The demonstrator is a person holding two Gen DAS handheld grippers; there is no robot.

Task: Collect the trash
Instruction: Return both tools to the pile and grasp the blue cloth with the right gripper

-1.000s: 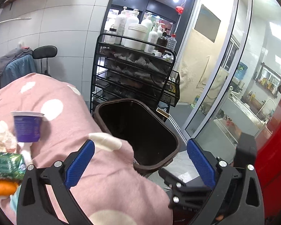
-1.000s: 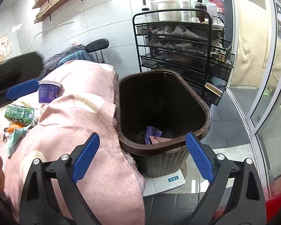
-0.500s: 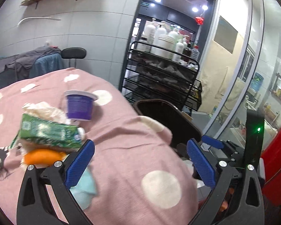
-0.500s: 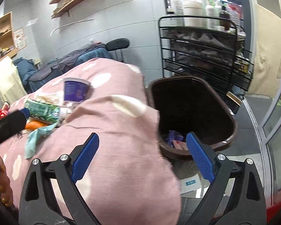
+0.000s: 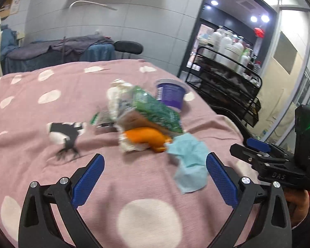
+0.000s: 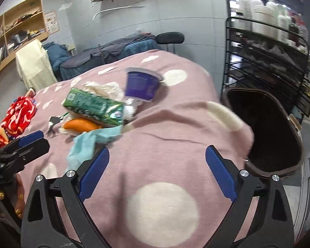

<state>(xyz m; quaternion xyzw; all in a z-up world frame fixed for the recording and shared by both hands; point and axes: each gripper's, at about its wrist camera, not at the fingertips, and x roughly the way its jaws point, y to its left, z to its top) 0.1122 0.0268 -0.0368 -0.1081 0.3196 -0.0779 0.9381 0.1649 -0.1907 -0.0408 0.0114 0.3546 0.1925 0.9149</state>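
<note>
A pile of trash lies on the pink spotted blanket (image 5: 51,111): a purple cup (image 5: 170,95), a green wrapper (image 5: 157,109), an orange peel (image 5: 146,136), white crumpled paper (image 5: 115,95) and a light blue tissue (image 5: 190,161). My left gripper (image 5: 155,177) is open and empty just short of the tissue. In the right wrist view the same purple cup (image 6: 142,83), green wrapper (image 6: 93,105), orange peel (image 6: 80,125) and blue tissue (image 6: 88,142) sit to the upper left of my open right gripper (image 6: 157,175). The brown trash bin (image 6: 268,132) stands at the blanket's right edge.
A black wire rack (image 6: 268,47) with white bottles stands behind the bin. A red patterned cloth (image 6: 16,115) lies at the left. A black stool (image 5: 128,47) and a draped bench (image 5: 51,51) are behind the bed. Wooden shelves (image 6: 14,31) line the wall.
Both grippers have swung left, away from the bin and toward the trash pile. The pile now sits in front of the left gripper; the bin has left the left view.
</note>
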